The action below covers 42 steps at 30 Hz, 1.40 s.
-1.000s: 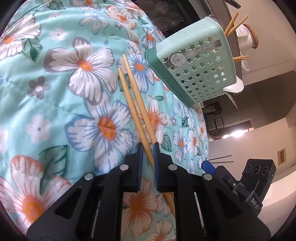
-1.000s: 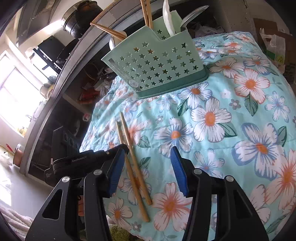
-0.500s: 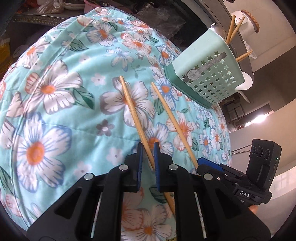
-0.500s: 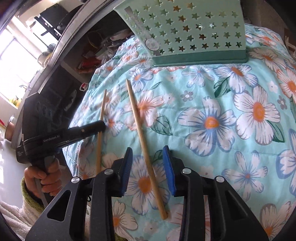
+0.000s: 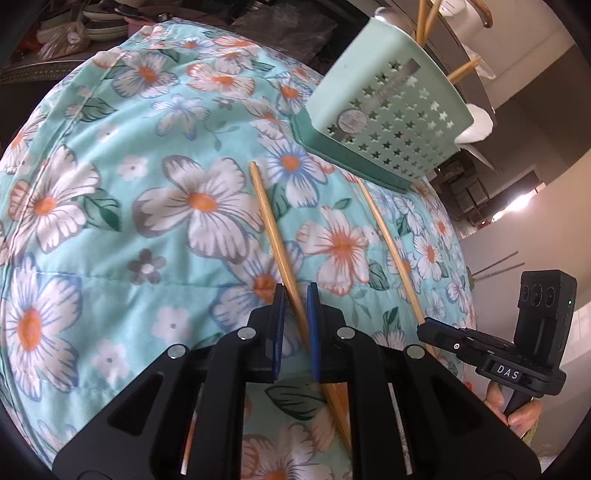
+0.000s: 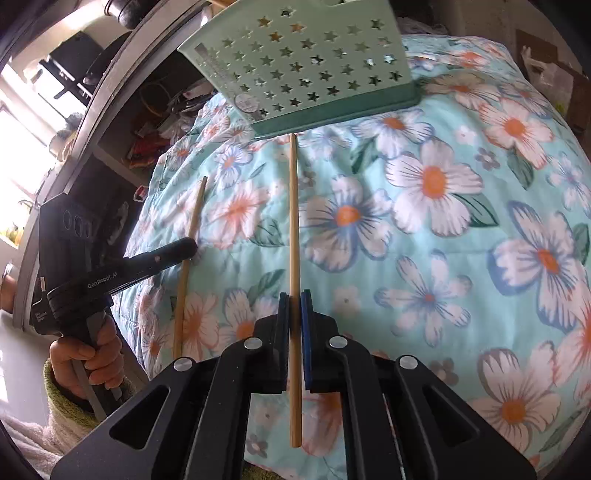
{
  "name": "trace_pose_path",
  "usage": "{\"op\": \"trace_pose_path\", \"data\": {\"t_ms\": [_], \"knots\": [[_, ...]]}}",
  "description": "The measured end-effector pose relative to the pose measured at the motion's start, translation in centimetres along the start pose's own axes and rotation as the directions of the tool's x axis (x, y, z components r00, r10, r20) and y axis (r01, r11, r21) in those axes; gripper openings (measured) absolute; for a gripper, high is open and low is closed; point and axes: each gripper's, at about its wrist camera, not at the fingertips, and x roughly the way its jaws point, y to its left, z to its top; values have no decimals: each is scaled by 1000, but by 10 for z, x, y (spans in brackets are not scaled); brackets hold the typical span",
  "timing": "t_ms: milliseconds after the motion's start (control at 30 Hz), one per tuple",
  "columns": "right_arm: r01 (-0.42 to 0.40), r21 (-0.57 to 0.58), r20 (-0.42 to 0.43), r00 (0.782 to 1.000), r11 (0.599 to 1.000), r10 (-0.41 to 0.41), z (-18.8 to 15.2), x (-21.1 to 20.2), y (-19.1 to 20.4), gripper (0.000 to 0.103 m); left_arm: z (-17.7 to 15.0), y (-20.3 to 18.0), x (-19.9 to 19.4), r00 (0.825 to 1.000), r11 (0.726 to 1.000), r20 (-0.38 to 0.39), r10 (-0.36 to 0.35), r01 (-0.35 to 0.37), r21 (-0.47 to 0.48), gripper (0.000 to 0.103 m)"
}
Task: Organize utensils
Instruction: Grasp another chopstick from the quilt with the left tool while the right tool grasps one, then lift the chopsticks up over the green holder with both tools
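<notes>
Two wooden chopsticks are held over a floral cloth. My left gripper (image 5: 294, 295) is shut on one chopstick (image 5: 271, 229), which points toward a mint green utensil basket (image 5: 388, 107). My right gripper (image 6: 294, 300) is shut on the other chopstick (image 6: 293, 206), whose tip reaches the basket's base (image 6: 332, 114). The right gripper also shows in the left wrist view (image 5: 434, 332) with its chopstick (image 5: 388, 243). The left gripper shows in the right wrist view (image 6: 186, 247) with its chopstick (image 6: 192, 229). The basket holds more chopsticks (image 5: 424, 18).
The floral cloth (image 5: 110, 221) covers the whole work surface. Shelves with clutter (image 6: 155, 122) stand beyond the cloth's far left edge. Stacked dishes (image 5: 92, 26) sit at the back left in the left wrist view.
My right gripper closed on the second chopstick and lined it up toward the basket. The left gripper kept its chopstick and the two sticks moved apart.
</notes>
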Motion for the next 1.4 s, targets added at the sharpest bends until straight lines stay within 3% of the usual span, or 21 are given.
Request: {"op": "trace_pose_path", "data": {"t_ms": [167, 333, 467, 633, 1100, 1400], "knots": [[32, 68, 13, 999, 997, -33, -16, -15, -20, 6, -10, -15, 5, 999, 999, -29, -20, 21, 38, 10], [39, 57, 1, 999, 998, -39, -16, -16, -24, 8, -10, -18, 3, 999, 999, -38, -16, 18, 45, 10], [79, 17, 39, 996, 997, -80, -1, -20, -22, 26, 0, -14, 2, 999, 1000, -33, 1, 0, 31, 13], [128, -18, 71, 989, 992, -127, 21, -13, -20, 29, 11, -10, 7, 1000, 1000, -30, 7, -6, 27, 18], [129, -20, 64, 990, 991, -128, 63, 25, -21, 29, 43, -2, 28, 1000, 1000, -20, 8, -9, -21, 16], [151, -26, 68, 987, 988, -149, 69, 33, -20, 17, 52, -1, 40, 1000, 999, 5, 11, -11, -41, 9]]}}
